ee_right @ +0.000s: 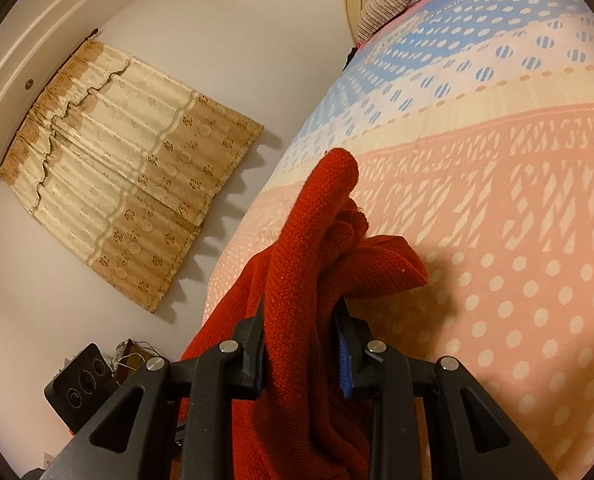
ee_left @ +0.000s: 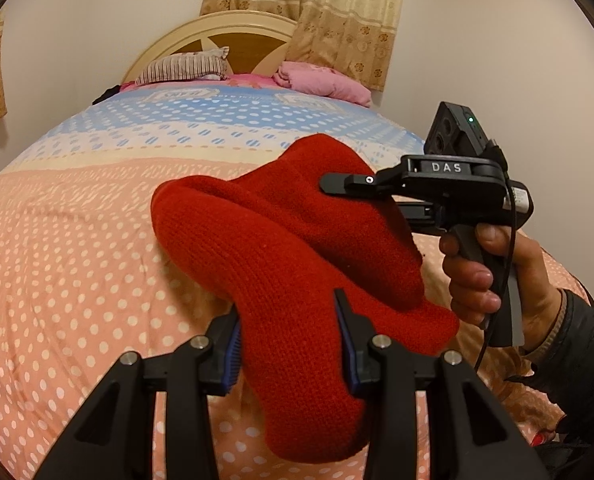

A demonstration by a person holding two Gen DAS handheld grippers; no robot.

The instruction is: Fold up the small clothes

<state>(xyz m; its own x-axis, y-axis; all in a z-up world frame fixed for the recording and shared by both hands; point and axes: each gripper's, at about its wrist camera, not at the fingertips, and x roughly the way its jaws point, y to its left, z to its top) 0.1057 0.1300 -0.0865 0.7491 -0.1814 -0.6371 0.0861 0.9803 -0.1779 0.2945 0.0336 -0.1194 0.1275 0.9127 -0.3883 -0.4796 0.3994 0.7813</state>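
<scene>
Both tongs were clenched on one red knitted garment, which hung in the air just above the dotted bedspread; only part of it may have been resting on the cloth, and the pictures did not settle that. In the left wrist view the left gripper had its blue pads pressed into a thick bunch of the knit, the rest sagging below the jaws. Further right in that view the right gripper bit into the upper fold, held by a hand in a dark sleeve. The right wrist view confirmed it: the right gripper was closed on several gathered layers of the red knit. Judgement: the step looked like carrying the piece to a flat spot for laying out. To do it well, the two grips should be drawn apart so the bunched layers open, then lowered level so the free end touches down first without doubling under. Around: a striped pillow and a pink blanket lay well apart at the headboard, with curtains behind. Nothing on the near bedspread stood in the way; the thick wadding in each jaw was the likelier nuisance.
</scene>
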